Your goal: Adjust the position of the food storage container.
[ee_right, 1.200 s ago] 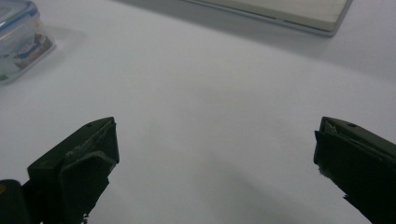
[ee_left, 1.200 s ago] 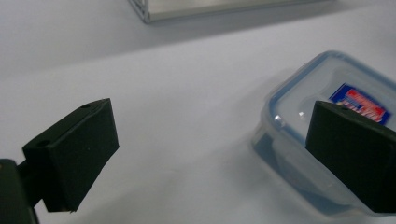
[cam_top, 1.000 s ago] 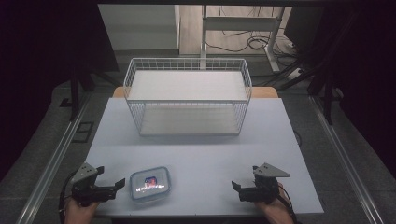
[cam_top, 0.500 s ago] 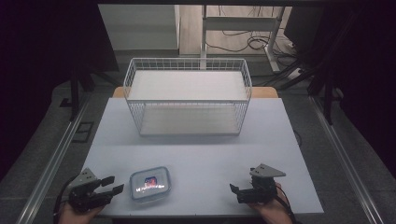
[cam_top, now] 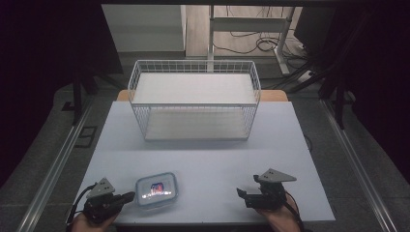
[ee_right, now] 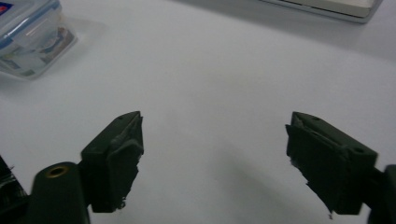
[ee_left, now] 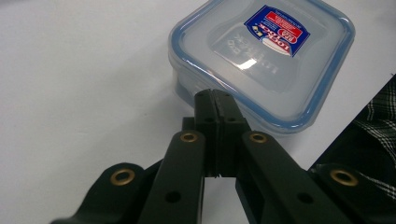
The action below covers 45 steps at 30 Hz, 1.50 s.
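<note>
A small square clear plastic container with a blue-rimmed lid and a blue and red label lies near the table's front edge, left of centre. My left gripper sits just left of it, shut, with nothing between its jaws; in the left gripper view its tips point at the container wall, touching or nearly so. My right gripper rests at the front right, open and empty. In the right gripper view its two pads stand wide apart over bare table, with the container at the upper left.
A white wire basket with a white floor stands at the back middle of the pale table. Dark floor, metal rails and table legs surround the table. A checked sleeve shows at the right in the left gripper view.
Both grippers slid slightly toward the front edge of the table. The left one's tip came closer to the container. The container and basket stayed put.
</note>
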Each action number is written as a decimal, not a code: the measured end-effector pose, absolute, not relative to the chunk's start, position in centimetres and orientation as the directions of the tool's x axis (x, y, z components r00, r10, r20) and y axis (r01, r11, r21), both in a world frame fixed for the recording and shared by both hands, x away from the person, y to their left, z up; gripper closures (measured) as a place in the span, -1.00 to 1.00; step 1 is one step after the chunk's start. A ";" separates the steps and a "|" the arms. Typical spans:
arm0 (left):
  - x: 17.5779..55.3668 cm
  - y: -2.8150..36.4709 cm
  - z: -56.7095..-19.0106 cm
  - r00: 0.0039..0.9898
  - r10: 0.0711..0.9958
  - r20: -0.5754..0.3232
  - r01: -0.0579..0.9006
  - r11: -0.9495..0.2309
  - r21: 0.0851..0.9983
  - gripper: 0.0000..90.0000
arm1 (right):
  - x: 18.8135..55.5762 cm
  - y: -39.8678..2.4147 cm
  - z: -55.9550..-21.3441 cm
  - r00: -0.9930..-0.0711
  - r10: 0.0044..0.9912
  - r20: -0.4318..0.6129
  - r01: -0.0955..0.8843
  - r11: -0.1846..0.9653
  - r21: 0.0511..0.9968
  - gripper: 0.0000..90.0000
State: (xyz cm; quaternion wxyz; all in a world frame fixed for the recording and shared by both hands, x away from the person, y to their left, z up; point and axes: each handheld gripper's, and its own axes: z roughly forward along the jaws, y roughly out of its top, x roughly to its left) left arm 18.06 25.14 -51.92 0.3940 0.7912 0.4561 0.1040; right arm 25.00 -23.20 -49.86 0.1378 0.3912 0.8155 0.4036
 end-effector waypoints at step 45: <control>24.9 14.9 -51.3 0.663 0.729 -0.170 0.565 -0.338 0.753 1.00 | 25.7 -21.8 -50.2 -0.736 0.666 0.121 0.528 0.452 0.719 0.17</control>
